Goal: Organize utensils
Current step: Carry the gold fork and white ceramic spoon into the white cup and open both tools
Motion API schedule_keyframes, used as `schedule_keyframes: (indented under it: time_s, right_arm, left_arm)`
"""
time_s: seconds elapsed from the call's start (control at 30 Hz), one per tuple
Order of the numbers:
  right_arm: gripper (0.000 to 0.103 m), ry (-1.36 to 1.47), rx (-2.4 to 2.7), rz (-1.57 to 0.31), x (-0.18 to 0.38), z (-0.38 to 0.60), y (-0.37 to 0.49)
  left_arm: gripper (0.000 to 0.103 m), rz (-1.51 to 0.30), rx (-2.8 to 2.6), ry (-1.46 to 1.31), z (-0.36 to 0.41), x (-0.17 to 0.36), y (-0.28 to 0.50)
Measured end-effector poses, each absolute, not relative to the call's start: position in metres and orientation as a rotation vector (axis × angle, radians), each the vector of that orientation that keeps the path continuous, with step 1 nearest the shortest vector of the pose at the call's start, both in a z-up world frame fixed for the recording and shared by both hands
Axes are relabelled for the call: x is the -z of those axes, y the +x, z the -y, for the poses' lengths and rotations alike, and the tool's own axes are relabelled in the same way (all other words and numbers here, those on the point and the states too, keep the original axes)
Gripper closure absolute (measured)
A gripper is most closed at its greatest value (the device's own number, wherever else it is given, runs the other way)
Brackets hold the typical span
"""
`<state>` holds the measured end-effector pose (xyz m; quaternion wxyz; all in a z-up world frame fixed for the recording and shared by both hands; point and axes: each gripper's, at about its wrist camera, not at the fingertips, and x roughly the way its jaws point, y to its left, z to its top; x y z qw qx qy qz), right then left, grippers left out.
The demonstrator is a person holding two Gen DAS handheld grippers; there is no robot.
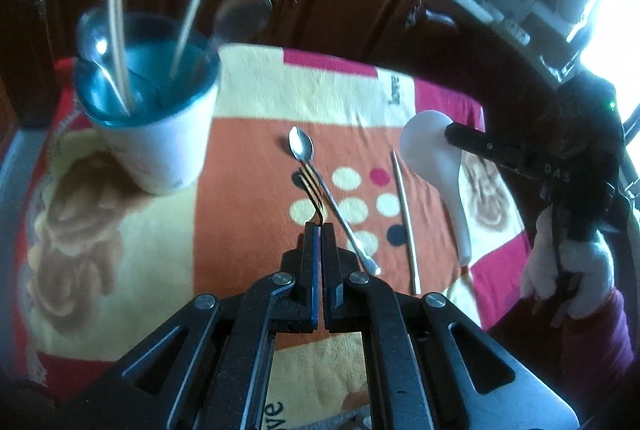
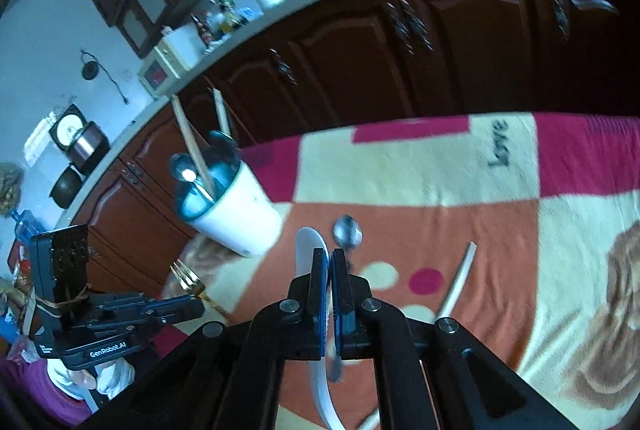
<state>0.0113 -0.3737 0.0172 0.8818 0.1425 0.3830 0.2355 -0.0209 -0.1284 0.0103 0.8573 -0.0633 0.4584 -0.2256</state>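
The left tongs [image 1: 318,230] are clamping a gold fork [image 1: 310,190] by its neck, tines pointing forward and lifted clear of the patterned blanket [image 1: 248,134] covering the worktop. The right tongs [image 2: 331,258] are gripping a white plastic spoon [image 2: 306,242] near the junction of bowl and handle; the bowl is projecting ahead of the jaws and the handle is trailing back beneath them.

The white cup [image 1: 160,146] with the blue interior is standing at the far left of the blanket and is already holding a metal spoon, two pale chopsticks and further utensils. A metal teaspoon [image 1: 320,182] and a single chopstick [image 1: 406,222] are lying loose on the blanket, near each other but apart.

Handling notes:
- Fork: judged rigid, light and smooth. The grip is sitting close behind the tines, so the long handle is likely pulling the piece into rotation; slip between the pads is possible.
- Plastic spoon: judged very light and slightly flexible, tolerating firm pressure without damage.
- Teaspoon: thin, polished, lying flat on soft pile; mid-handle is the recommended hold.
- Chopstick: slender and prone to rolling; grasp it across its middle.
- Cup: already crowded and possibly top-heavy; tipping during insertion is a risk.
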Motion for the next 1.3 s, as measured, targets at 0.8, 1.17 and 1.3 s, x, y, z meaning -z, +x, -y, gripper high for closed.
schedule_keyframes:
  time_s: [0.8,1.17,1.3]
  right_arm:
    - [0.101,0.248,-0.605,-0.573,-0.105,0.226,0.082]
    - [0.101,0.269,-0.566,-0.568,-0.067,0.188,0.127]
    - [0.101,0.283,-0.564,-0.563,-0.050,0.189,0.132]
  left_arm:
    - [0.103,-0.703,0.342,-0.254,0.031,-0.117,0.029]
    - [0.103,-0.691,0.286,-0.296,0.010,-0.100,0.079]
    - [0.103,-0.720,0.275,-0.307,0.004,-0.087,0.082]
